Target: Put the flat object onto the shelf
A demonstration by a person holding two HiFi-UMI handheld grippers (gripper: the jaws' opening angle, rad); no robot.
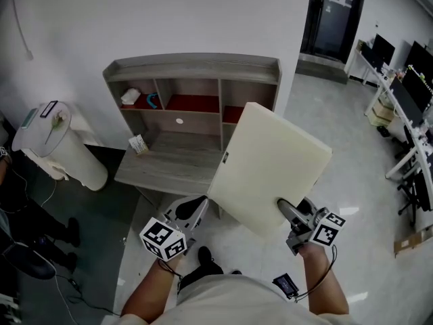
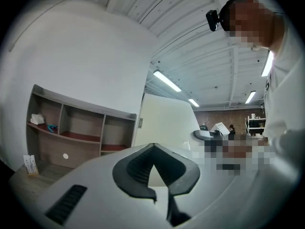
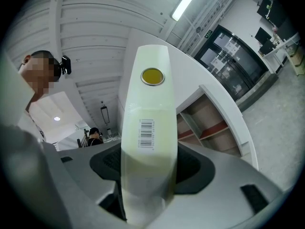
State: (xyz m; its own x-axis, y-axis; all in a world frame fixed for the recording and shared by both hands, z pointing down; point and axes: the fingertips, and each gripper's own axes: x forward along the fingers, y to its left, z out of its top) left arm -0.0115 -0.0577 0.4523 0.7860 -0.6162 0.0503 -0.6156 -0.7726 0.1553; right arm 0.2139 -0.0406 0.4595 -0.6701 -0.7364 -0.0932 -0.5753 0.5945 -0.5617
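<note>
Right gripper (image 1: 289, 214) clamps cream board (image 1: 269, 162) at five o'clock; left gripper (image 1: 192, 212) closed, empty. One-sided hold may let it twist into the shelf (image 1: 196, 63).

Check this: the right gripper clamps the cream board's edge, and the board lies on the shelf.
One point is wrong: the board does not lie on the shelf. The right gripper clamps its edge and holds it in the air, clear of the shelf. The head view shows this.
</note>
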